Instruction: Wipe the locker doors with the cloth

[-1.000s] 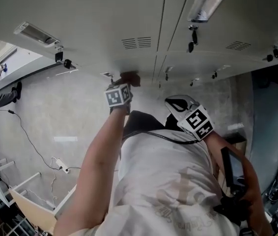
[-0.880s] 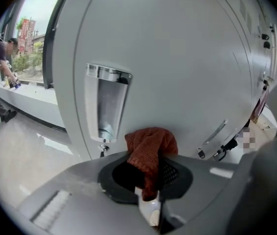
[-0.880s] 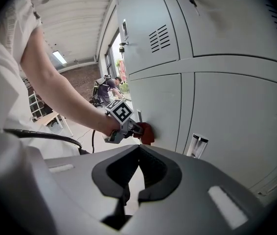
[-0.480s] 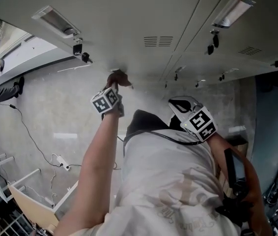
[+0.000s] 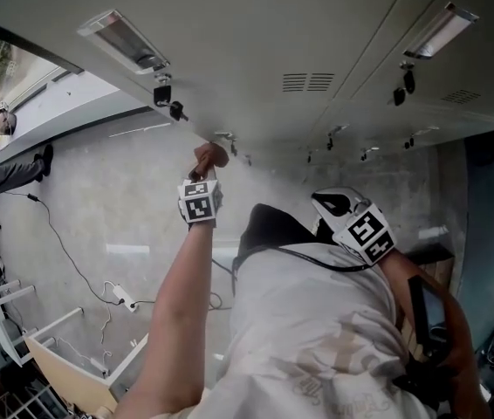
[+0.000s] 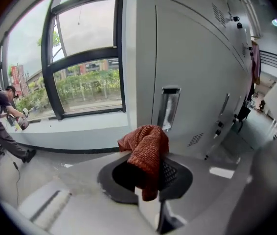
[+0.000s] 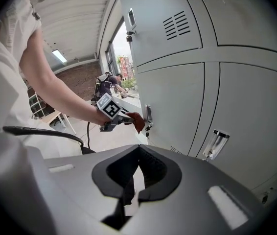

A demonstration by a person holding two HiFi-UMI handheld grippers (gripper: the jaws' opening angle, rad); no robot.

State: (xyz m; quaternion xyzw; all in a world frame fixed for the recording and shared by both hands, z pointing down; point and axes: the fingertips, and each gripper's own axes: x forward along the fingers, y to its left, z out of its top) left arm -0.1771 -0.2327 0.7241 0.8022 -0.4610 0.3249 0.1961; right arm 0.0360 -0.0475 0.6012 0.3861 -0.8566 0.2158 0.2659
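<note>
Status, left gripper (image 6: 146, 173): jaws clamped on the rust-red knitted cloth (image 6: 146, 148), which bunches over the tips and hangs down between them. Straight ahead of that gripper, just past the cloth, is the chrome recessed handle (image 6: 169, 107) of a grey locker door (image 6: 197, 77). I can't tell from this gripper's own view whether cloth and metal actually touch.

In the right gripper view the cloth (image 7: 137, 122) sits right beside the handle plate at the door's edge. The left gripper (image 7: 127, 119) is behind it, its marker cube (image 7: 110, 108) faces the camera, and a bare forearm (image 7: 55, 80) stretches out to it.

Right gripper (image 7: 136, 175): jaws together bar a thin slit, nothing in them. It's aimed at the locker bank. A lower door (image 7: 175, 106) is directly ahead, a second handle (image 7: 216, 143) is ahead and to its right, and a vent grille (image 7: 177, 24) is above. The left gripper is ahead of it and off to its left, well apart.

Head view: the left gripper (image 5: 207, 164) is at the end of the extended arm, with the cloth (image 5: 210, 154) at the locker face beside a handle. The right gripper (image 5: 336, 206) is held close in by the wearer's white shirt (image 5: 317, 321).

To the left of the left gripper I see a big dark-framed window (image 6: 87, 67) and a person (image 6: 1, 114) leaning forward near it. Below is a concrete floor (image 5: 90, 208) with a power strip and cable (image 5: 118, 297) lying on it.
</note>
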